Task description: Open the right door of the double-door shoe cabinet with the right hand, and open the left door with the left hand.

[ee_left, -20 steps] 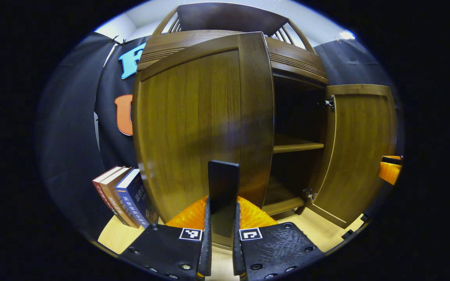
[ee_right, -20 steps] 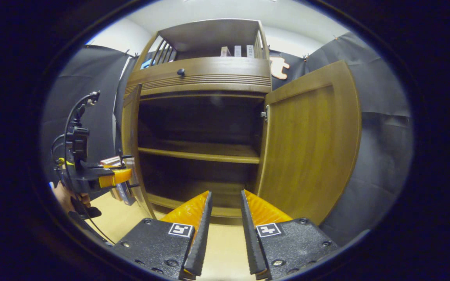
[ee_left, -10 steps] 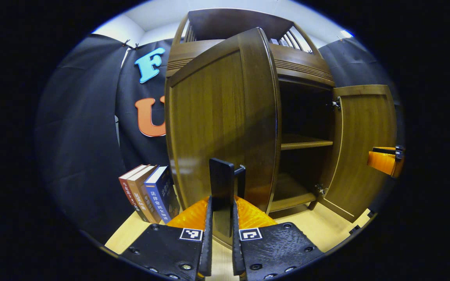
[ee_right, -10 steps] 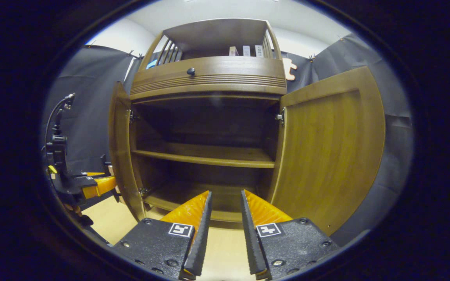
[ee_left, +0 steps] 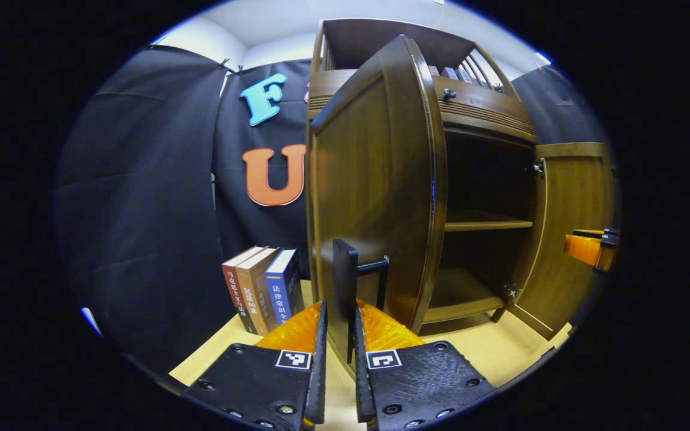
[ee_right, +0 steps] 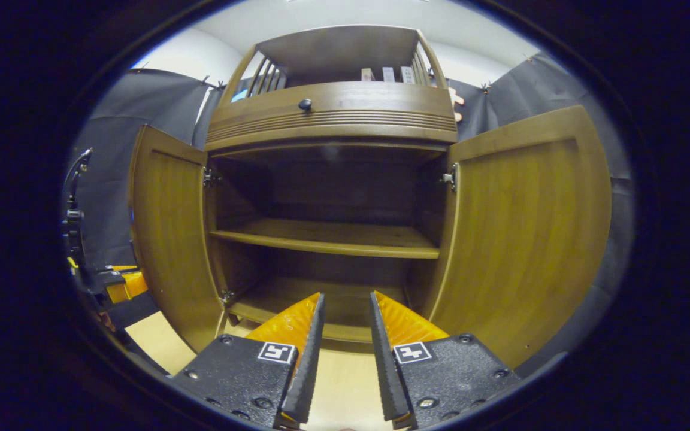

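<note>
Doors stand open at 9 and 3 o'clock of the right gripper (ee_right: 341, 353), jaws narrowly parted and empty; left gripper (ee_left: 339, 353) clamps the left door's handle (ee_left: 345, 287), release remaining.

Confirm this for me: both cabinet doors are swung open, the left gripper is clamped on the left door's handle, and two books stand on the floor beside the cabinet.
Not quite: three books stand there, as the left gripper view shows. The rest holds: the left door and right door are open, and the left gripper grips the handle.
</note>
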A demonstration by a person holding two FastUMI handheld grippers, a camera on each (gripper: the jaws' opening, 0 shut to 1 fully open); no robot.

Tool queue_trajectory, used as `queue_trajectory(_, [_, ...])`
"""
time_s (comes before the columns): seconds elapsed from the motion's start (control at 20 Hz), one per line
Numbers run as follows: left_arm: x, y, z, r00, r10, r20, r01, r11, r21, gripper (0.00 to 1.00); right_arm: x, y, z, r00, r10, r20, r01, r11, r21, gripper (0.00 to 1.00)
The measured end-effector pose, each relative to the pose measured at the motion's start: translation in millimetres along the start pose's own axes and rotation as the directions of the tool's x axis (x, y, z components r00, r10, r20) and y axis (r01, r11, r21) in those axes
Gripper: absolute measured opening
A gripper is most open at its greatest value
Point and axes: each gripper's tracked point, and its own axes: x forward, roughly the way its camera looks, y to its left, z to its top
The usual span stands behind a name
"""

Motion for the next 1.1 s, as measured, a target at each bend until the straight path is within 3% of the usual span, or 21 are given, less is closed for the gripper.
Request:
queue_trajectory(0.2, [-7,28,-4,0.999,0.043,-0.006,-0.043,0.998,-0.042,0.19,4,21,3,0.998,0.057,0.016,-0.057,0.998,-0.005,0.47])
queue_trajectory(0.25, [-9,37,-4,0.998,0.064,-0.003,-0.064,0.997,-0.041,0.28,6,23,3,0.998,0.06,0.018,-0.06,0.998,-0.008,0.48])
queue_trajectory(0.3, [-10,45,-5,0.998,0.069,-0.004,-0.07,0.997,-0.044,0.27,8,25,4,0.998,0.063,0.019,-0.062,0.998,-0.009,0.48])
queue_trajectory(0.35, [-10,50,-4,0.998,0.067,-0.001,-0.067,0.997,-0.049,0.13,9,29,3,0.998,0.066,0.017,-0.066,0.998,-0.008,0.48])
queue_trajectory(0.75, [-18,79,-4,0.999,0.051,-0.005,-0.051,0.998,-0.029,0.13,19,37,-2,0.999,0.047,-0.018,-0.047,0.999,-0.004,0.51])
queue_trajectory(1.1, [-33,125,-4,0.989,0.149,-0.009,-0.149,0.989,-0.015,0.13,23,26,1,1.0,0.002,-0.02,-0.002,1.0,0.006,0.71])
